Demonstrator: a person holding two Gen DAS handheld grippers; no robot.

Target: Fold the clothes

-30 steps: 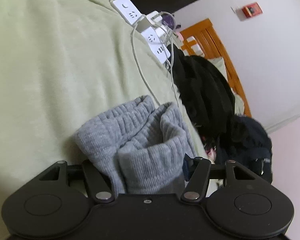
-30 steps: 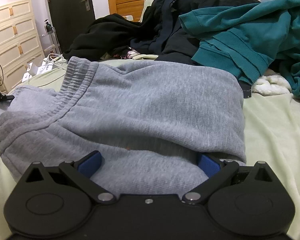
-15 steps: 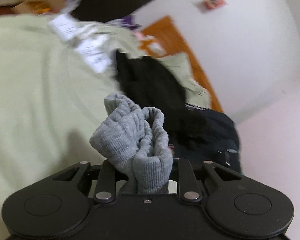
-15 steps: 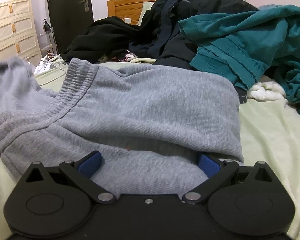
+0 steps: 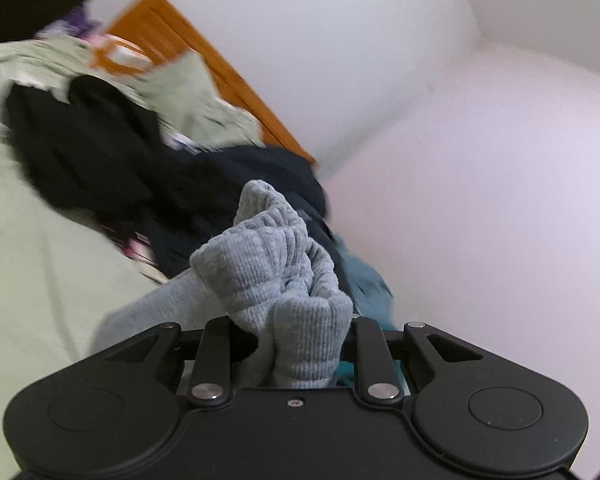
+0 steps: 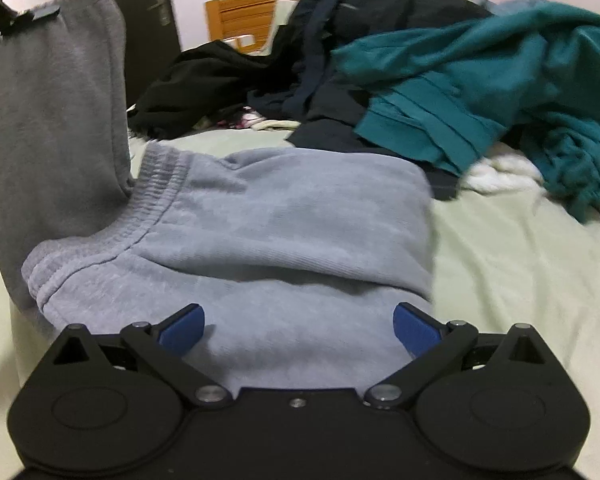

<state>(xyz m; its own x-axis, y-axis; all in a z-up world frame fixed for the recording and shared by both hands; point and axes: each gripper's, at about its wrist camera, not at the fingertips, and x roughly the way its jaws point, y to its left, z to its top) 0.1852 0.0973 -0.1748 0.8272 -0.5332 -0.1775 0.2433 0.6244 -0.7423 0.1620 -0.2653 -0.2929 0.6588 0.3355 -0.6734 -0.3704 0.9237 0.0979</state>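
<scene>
Grey sweatpants [image 6: 284, 240] lie across a pale green bedsheet [image 6: 520, 272], their elastic waistband [image 6: 112, 240] toward the left of the right wrist view. The right gripper [image 6: 296, 322] rests low over the near edge of the garment, its blue-padded fingers [image 6: 180, 324] spread wide with grey cloth lying between them; neither pad is seen pressing the fabric. At the left of that view one leg of the sweatpants [image 6: 52, 120] rises steeply off the bed, its top end caught at the frame's upper left corner by part of the left gripper.

Seen from the left wrist camera, the left gripper [image 5: 292, 356] pinches the bunched ribbed cuff [image 5: 276, 272] of that leg, its black links drawn in close on either side of the wad of fabric; the fingertips themselves are hidden by the cloth. Behind the cuff, blurred, sit a heap of dark clothes [image 5: 112, 168] and a wooden headboard [image 5: 204, 64] against a white wall [image 5: 440, 120].

A teal garment [image 6: 480, 92] is piled over dark clothes at the far right of the bed in the right wrist view, with a dark door [image 6: 148, 12] beyond.
</scene>
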